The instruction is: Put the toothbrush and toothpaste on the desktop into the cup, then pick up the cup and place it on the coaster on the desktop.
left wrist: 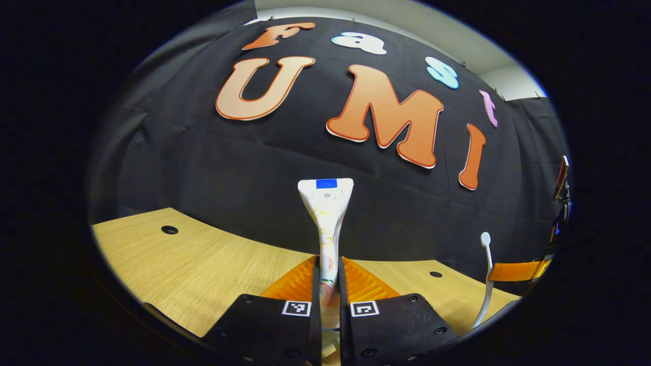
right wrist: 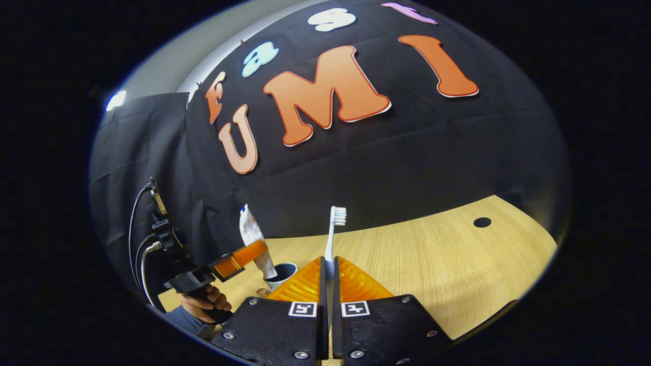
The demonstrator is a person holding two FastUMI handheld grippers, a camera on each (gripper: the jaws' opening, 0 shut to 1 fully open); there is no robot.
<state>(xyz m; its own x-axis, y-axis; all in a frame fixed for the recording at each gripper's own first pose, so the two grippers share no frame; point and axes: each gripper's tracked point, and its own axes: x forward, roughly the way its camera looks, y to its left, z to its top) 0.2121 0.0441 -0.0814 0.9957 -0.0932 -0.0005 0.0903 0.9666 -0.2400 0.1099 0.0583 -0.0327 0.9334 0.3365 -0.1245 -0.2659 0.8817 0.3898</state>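
In the left gripper view my left gripper (left wrist: 329, 267) is shut on the white toothpaste tube (left wrist: 326, 213), which stands upright with its flat crimped end up. My right gripper (right wrist: 329, 264) is shut on the white toothbrush (right wrist: 333, 234), held upright with the bristles on top. The right gripper view has the left gripper (right wrist: 254, 254) farther off at the left, holding the toothpaste tube (right wrist: 250, 231) with its lower end at the mouth of the dark cup (right wrist: 282, 273) on the desktop. The toothbrush (left wrist: 487, 269) and an orange finger of the right gripper (left wrist: 516, 271) appear at the right of the left gripper view.
The wooden desktop (right wrist: 432, 269) stretches to the right, with a cable hole (right wrist: 482, 222); two more holes (left wrist: 169, 230) (left wrist: 436, 274) mark its far side. A hand (right wrist: 203, 300) grips the left gripper's handle, with cables (right wrist: 140, 244) behind it. The black cloth wall stands close behind the table.
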